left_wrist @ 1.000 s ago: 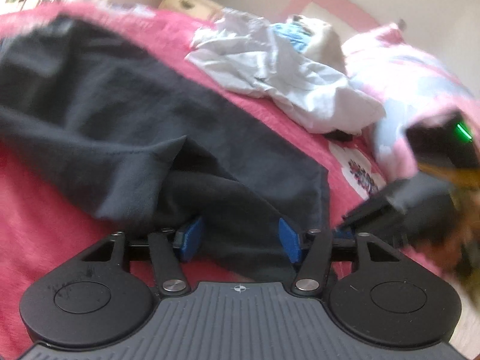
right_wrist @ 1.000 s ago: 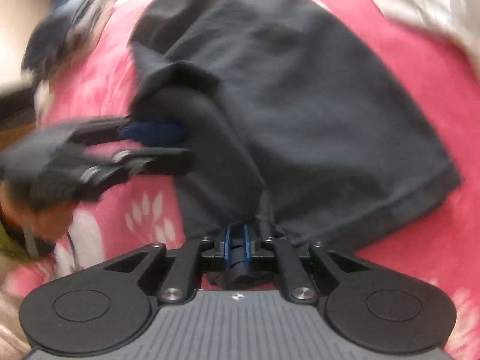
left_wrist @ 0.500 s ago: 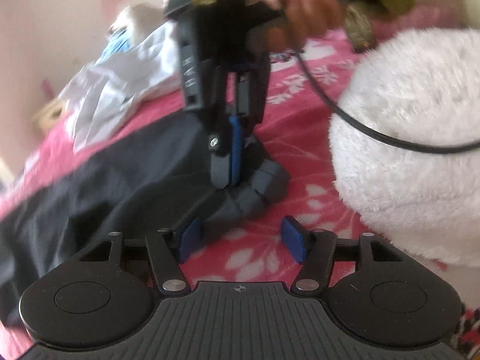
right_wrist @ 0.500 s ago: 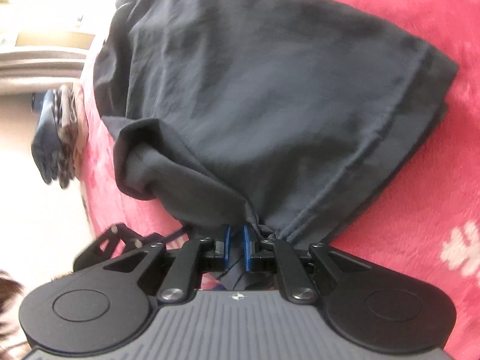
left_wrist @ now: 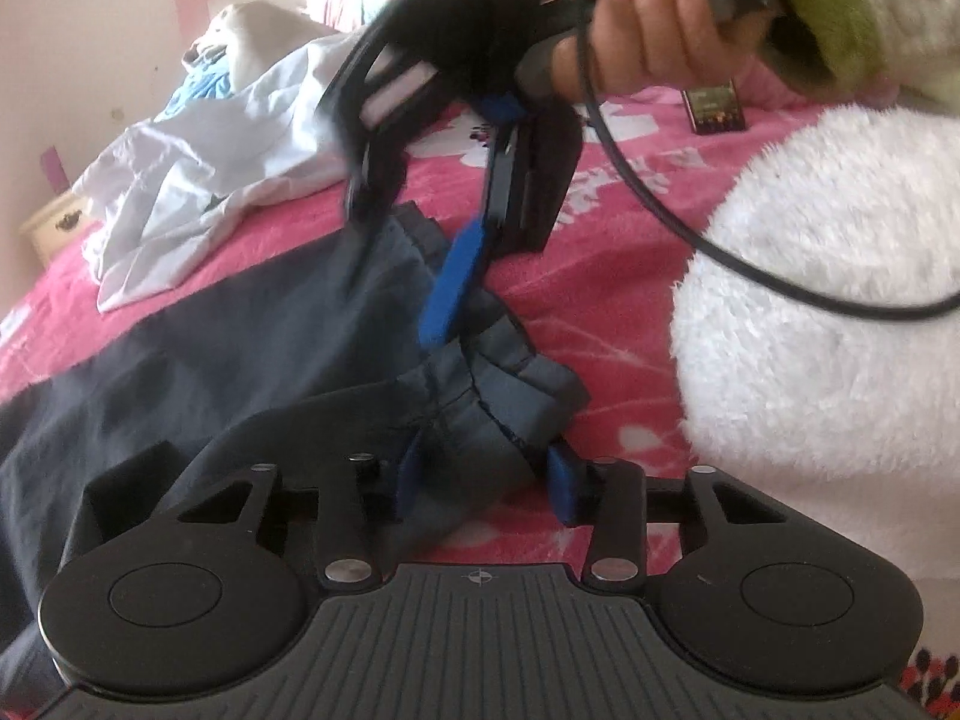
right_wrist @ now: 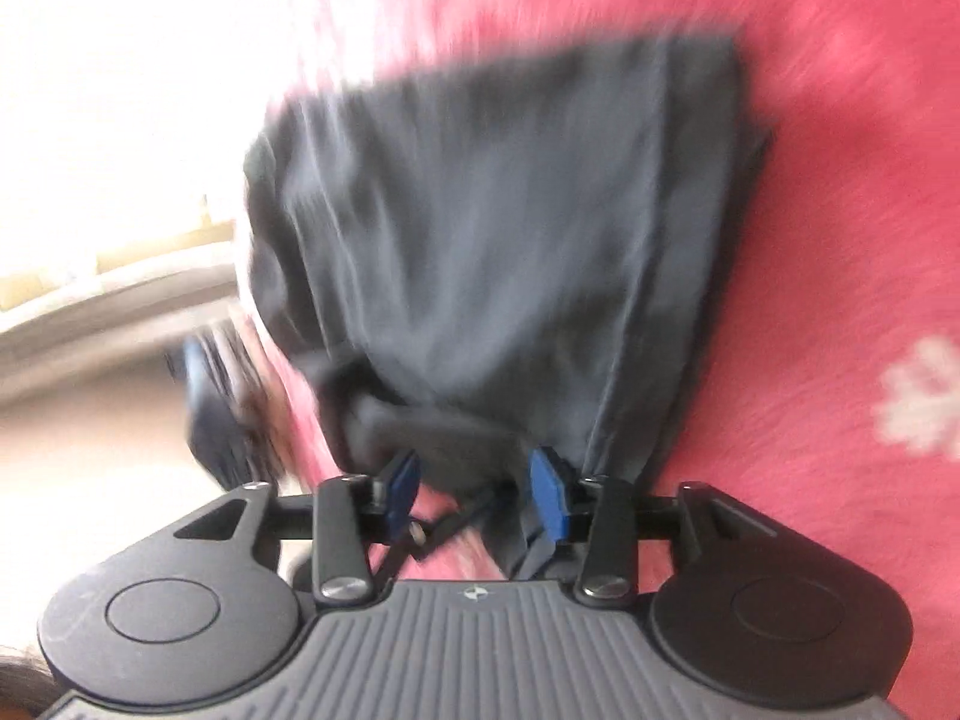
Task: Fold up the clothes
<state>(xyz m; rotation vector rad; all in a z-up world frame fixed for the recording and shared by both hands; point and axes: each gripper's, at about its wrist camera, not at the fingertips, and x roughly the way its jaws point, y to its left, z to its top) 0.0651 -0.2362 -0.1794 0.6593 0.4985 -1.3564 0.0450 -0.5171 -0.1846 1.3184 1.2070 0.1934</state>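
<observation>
Dark navy cotton garment (left_wrist: 252,348) lies spread on the bright pink fleece blanket (left_wrist: 606,312) that covers the bed, with its bunched, ribbed edge heaped up nearest me. In my left wrist view I have my left claw (left_wrist: 483,477) spread wide, its blue pads on either side of that bunched edge; cloth sits between them, but the pads are not pressed in on it. My right claw (left_wrist: 420,240) stands just above the same bunch, pointing down at it, its two fingers parted; one long blue pad (left_wrist: 453,273) hangs beside the folds, and I cannot tell whether it touches them. The hand (left_wrist: 624,42) gripping that tool shows at the top, a black cable (left_wrist: 648,192) looping down from it.

From the right wrist view, heavily blurred, I see the right claw (right_wrist: 474,489) with its pads apart and the dark garment (right_wrist: 510,228) stretching away over the pink blanket (right_wrist: 840,240).

Beyond the garment lies a crumpled white shirt (left_wrist: 198,180). To my right sits a fluffy white plush cushion (left_wrist: 822,312), and a small dark phone (left_wrist: 714,111) rests on the blanket behind it.
</observation>
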